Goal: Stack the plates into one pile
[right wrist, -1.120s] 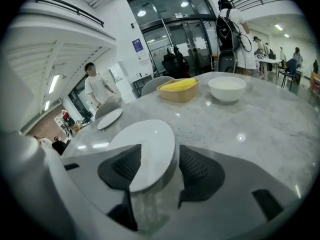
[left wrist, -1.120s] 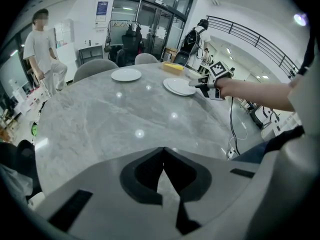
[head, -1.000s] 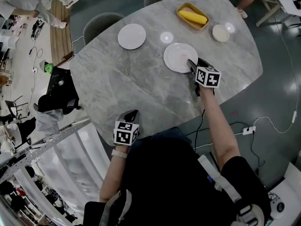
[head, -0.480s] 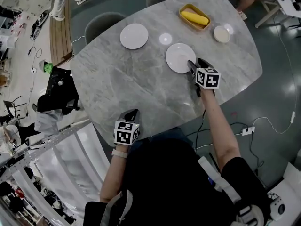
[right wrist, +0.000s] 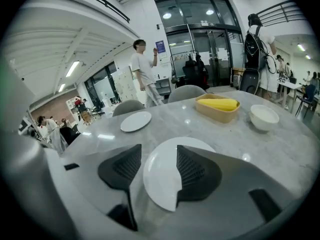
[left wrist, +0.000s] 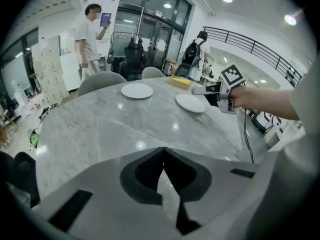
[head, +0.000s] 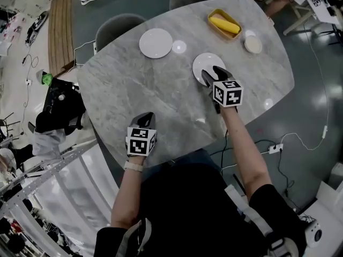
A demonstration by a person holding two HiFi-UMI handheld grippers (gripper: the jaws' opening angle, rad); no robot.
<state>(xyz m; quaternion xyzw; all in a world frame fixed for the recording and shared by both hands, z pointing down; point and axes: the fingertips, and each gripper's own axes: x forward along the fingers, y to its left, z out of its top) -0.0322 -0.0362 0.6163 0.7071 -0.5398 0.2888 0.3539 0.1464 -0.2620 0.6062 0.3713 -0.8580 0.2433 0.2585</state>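
The grey marble table [head: 134, 84] carries all of the task items.

1. The left gripper [head: 146, 116] hovers near the table's near edge, well apart from both plates. In the left gripper view, the left gripper [left wrist: 162, 151] has its jaws pressed together at the tips, with nothing between them.
2. The far plate [head: 156, 43] is white and lies flat near the table's far edge, alone and unstacked. It also shows in the left gripper view [left wrist: 137, 90] and the right gripper view [right wrist: 135, 120].
3. The near plate [head: 206, 62] lies flat to the right of the far plate, apart from it.
4. The right gripper [head: 210, 73] is over the near rim of the near plate. In the right gripper view, the right gripper [right wrist: 158, 149] has its jaws spread, and the near plate [right wrist: 160, 179] shows between them. Contact between the jaws and the plate cannot be determined.
5. A yellow tray [head: 212, 19] holding a yellow elongated item [head: 225, 24] stands beyond the near plate.
6. A small white bowl [head: 253, 45] stands just right of the tray.
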